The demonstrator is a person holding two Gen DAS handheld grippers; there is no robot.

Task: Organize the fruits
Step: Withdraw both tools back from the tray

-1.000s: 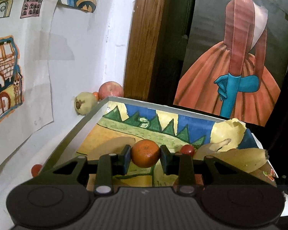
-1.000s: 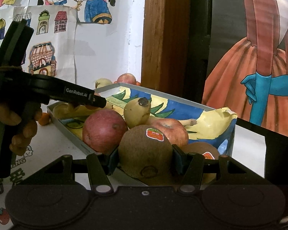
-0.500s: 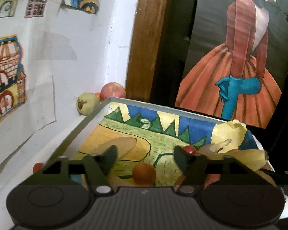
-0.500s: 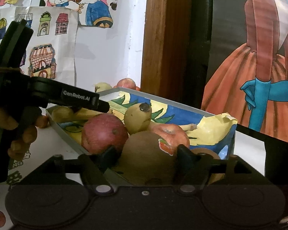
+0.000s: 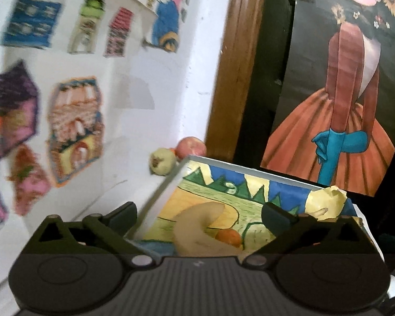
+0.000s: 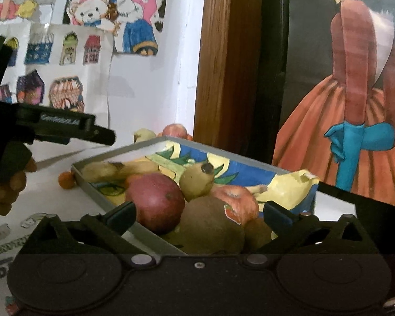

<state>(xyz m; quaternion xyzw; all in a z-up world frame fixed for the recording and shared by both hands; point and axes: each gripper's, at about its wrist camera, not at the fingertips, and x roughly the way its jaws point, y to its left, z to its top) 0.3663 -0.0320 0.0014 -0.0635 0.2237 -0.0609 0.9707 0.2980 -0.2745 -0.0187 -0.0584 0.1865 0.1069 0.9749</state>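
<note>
Both pairs of jaws stand wide apart and hold nothing. Between the fingers of the left gripper (image 5: 198, 217), and a little beyond them, a small orange tangerine (image 5: 228, 237) lies on the floor of the tray (image 5: 166, 184), touching a pale curved banana (image 5: 197, 226). The tray is a shallow grey box with thin straight walls, lined with a painted paper of green hills and blue sky (the lining curls up at the far right corner). Between the fingers of the right gripper (image 6: 198, 216) sits a brown, rough-skinned kiwi (image 6: 210, 226), with a smooth dark red apple (image 6: 155, 200) just to the left of it, a second apple with a sticker (image 6: 237, 202) behind it, and a yellowish pear (image 6: 197, 181) behind those. My judgement is that the pile near the right jaws is crowded, so the round smooth fruits may roll or fall over the low wall if a finger knocks them. Outside the tray, beyond the left jaws, a pale round fruit (image 5: 162, 161) and a red apple (image 5: 191, 147) wait by the white wall, and another small tangerine (image 6: 66, 179) lies on the table beside the tray. They are close to the wall, so a grasp there has little room.
</note>
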